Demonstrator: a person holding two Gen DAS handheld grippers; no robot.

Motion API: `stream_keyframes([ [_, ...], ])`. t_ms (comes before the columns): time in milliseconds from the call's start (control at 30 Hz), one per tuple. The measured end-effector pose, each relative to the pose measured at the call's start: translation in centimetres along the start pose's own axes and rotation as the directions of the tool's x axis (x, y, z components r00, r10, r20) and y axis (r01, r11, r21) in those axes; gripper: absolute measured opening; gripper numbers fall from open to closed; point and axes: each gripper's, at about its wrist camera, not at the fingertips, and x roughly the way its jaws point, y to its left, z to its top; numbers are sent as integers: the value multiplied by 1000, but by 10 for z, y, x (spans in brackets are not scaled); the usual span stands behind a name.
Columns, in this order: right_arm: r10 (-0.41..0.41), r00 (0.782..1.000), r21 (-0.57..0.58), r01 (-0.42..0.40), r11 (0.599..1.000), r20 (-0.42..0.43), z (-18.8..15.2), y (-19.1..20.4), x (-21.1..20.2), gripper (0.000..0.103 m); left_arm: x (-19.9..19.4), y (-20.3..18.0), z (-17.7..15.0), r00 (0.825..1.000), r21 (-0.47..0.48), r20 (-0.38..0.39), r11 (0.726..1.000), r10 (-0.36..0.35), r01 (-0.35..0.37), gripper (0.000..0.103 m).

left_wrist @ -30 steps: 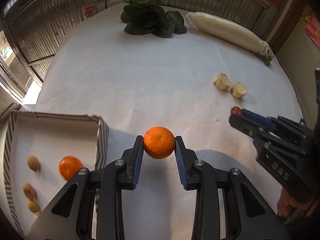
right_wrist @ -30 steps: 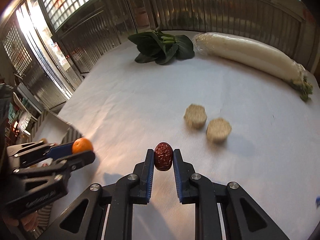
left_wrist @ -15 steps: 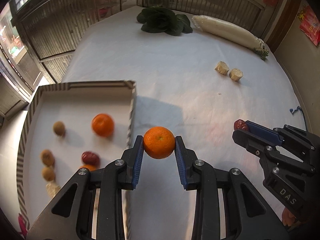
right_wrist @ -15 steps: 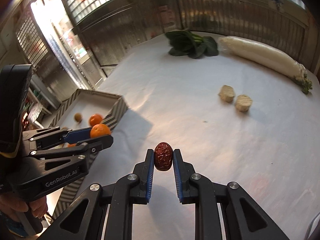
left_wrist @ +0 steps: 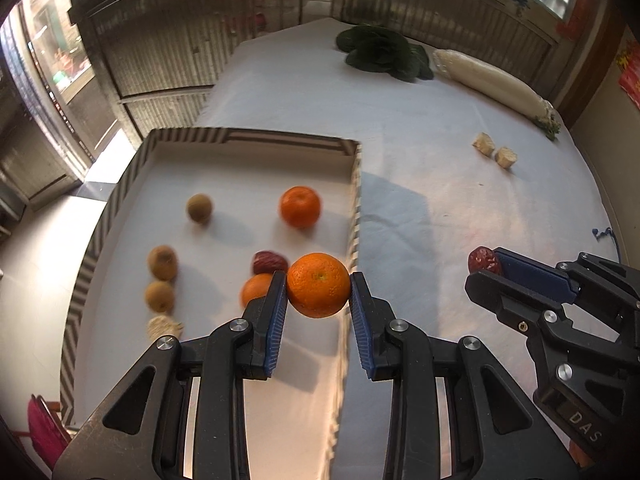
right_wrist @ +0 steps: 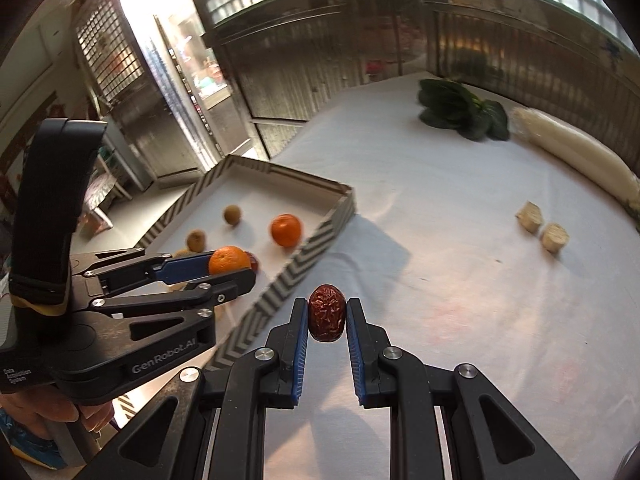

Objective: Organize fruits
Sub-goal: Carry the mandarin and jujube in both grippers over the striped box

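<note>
My left gripper (left_wrist: 319,290) is shut on an orange mandarin (left_wrist: 318,289) and holds it in the air over the right wall of the striped box (left_wrist: 356,184). In the right wrist view the left gripper (right_wrist: 230,266) hangs over the box (right_wrist: 320,248). My right gripper (right_wrist: 327,314) is shut on a wrinkled red date (right_wrist: 327,312), above the white cloth just right of the box. It also shows in the left wrist view (left_wrist: 486,264). In the box lie two mandarins (left_wrist: 300,206), a red date (left_wrist: 269,262) and several small brown fruits (left_wrist: 162,262).
On the white tablecloth (left_wrist: 420,160) lie two pale cut chunks (left_wrist: 494,151), a long white radish (left_wrist: 488,80) and dark leafy greens (left_wrist: 380,52) at the far end. Metal railings ring the table. The table's left edge drops off beside the box.
Both grippers have moved left and lifted with their fruit. The box has come fully into view, and the left gripper now hangs over its right wall.
</note>
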Motion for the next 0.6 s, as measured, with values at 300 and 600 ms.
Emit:
stream_keyframes([
  [300, 46, 999, -79, -48, 996, -20, 4, 36, 10, 18, -8, 26, -10, 1000, -57, 2, 998, 30, -30, 30],
  [600, 98, 993, -132, -106, 986, -64, 7, 63, 24, 18, -12, 58, -23, 998, -112, -12, 991, 68, -69, 30],
])
